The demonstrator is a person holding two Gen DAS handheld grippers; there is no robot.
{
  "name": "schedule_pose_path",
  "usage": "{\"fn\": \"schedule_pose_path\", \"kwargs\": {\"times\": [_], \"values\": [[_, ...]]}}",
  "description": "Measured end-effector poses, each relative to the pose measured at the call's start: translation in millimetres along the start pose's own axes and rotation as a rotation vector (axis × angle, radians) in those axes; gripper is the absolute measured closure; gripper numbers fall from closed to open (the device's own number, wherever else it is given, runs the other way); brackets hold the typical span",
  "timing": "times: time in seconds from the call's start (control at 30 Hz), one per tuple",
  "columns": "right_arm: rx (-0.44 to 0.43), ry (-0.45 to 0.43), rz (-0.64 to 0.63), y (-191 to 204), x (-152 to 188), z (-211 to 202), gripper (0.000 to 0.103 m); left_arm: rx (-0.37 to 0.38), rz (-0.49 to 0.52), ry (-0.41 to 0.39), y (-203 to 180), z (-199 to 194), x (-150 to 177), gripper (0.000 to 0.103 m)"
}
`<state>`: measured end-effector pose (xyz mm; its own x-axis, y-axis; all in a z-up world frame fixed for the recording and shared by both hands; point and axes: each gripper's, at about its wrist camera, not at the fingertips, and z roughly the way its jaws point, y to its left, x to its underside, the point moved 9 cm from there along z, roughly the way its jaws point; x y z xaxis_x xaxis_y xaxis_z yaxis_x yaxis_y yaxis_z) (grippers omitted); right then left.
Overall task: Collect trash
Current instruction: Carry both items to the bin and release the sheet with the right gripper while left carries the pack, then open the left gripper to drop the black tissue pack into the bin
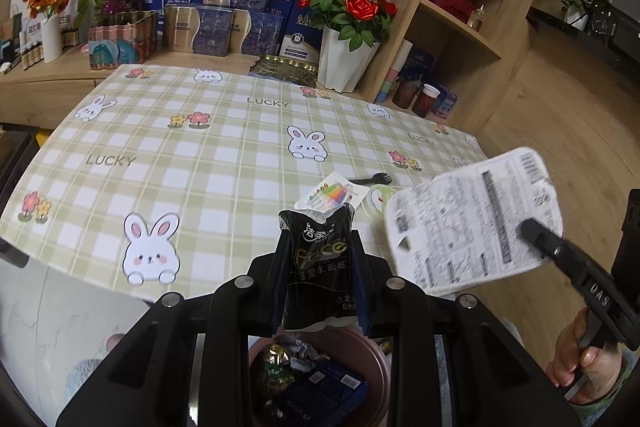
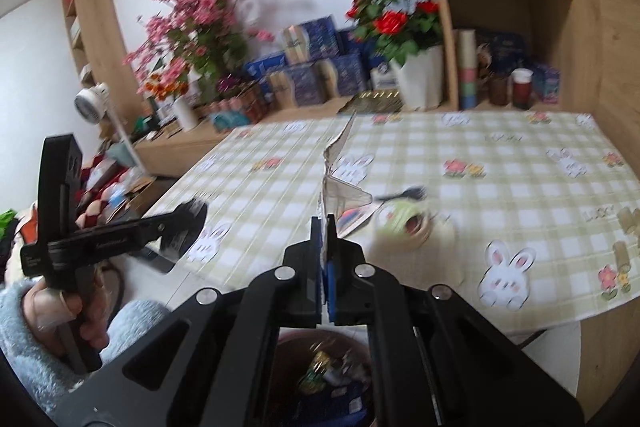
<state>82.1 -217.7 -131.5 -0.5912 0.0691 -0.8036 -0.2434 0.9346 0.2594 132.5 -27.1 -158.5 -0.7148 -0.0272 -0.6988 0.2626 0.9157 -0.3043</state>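
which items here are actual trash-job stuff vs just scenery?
Job:
- black tissue packet in left gripper
- white printed lid in right gripper
- trash bin
- colourful wrapper, round lid, black spork

Scenery:
- rose pot
- gift boxes

The tissue packet (image 1: 320, 267) is glossy black plastic film, crinkled at its torn top. The white tray lid (image 1: 472, 223) looks like matt, printed paper or thin plastic — hard to tell which. The tablecloth (image 1: 224, 147) is smooth with a faint sheen; the shelving (image 1: 456, 39) is matt pale wood.
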Motion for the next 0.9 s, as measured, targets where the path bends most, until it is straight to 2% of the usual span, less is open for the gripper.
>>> {"fn": "schedule_pose_path", "kwargs": {"times": [0.2, 0.43, 0.67, 0.9], "values": [[-0.062, 0.147, 0.007, 20.5, 41.3, 6.6, 0.097, 0.01, -0.006, 0.004, -0.5, -13.0, 16.3, 0.076], [-0.085, 0.333, 0.007, 33.8, 97.4, 26.2, 0.097, 0.017, -0.021, 0.021, 2.0, -15.2, 32.3, 0.076], [-0.115, 0.478, 0.097, 33.2, 144.0, 57.9, 0.097, 0.012, -0.041, 0.039, 9.5, -12.3, 41.7, 0.076], [-0.148, 0.586, 0.23, 21.1, 173.0, 88.9, 0.097, -0.002, -0.049, 0.057, 14.8, -7.4, 47.8, 0.075]]}}
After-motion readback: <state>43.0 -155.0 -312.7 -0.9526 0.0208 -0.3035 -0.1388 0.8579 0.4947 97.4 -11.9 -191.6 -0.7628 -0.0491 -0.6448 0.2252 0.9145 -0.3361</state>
